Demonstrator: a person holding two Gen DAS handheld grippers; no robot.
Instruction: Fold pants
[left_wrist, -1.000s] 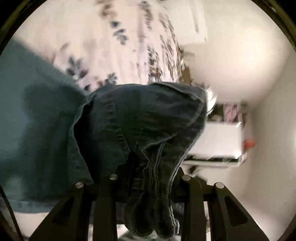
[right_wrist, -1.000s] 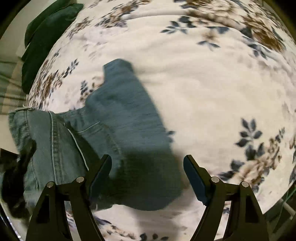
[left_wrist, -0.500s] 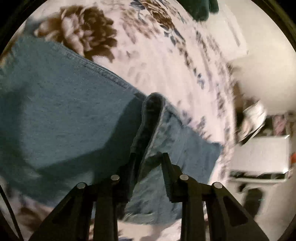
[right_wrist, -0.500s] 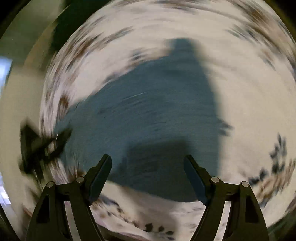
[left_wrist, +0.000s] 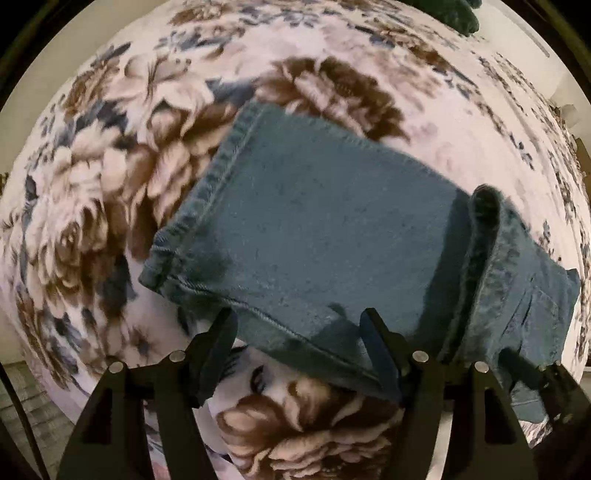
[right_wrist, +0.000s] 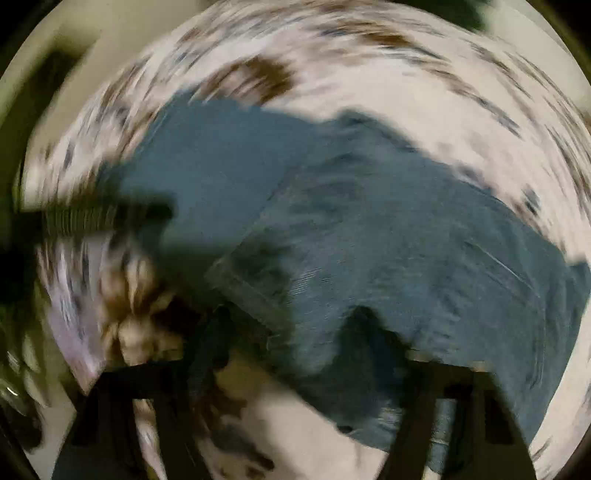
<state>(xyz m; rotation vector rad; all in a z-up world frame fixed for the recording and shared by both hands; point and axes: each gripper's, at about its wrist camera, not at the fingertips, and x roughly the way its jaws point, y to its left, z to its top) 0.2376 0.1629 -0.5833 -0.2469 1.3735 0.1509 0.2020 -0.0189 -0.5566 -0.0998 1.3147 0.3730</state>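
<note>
1. Left wrist view, left side: the hem end of the pants (left_wrist: 314, 236) is lying flat on the floral bedspread (left_wrist: 92, 206), its stitched hem edge facing the upper left.
2. Left wrist view, centre: the left gripper (left_wrist: 295, 336) is pointing steeply down at the near seam edge. Its jaws are opening; the seam edge is lying in the gap between them, and neither pad is pressing on it.
3. Left wrist view, right side: a raised fold of denim is running across the leg, and the garment's long axis is stretching from the hem at the upper left toward the lower right.
4. Right wrist view, heavily blurred: the right gripper (right_wrist: 291, 332) is hovering over the denim (right_wrist: 388, 240). Its jaws are closing; whether cloth is between them cannot be told.
5. Judgement: the left gripper is nearer the hem, so the coming fold probably turns on carrying cloth along that long axis.
</note>
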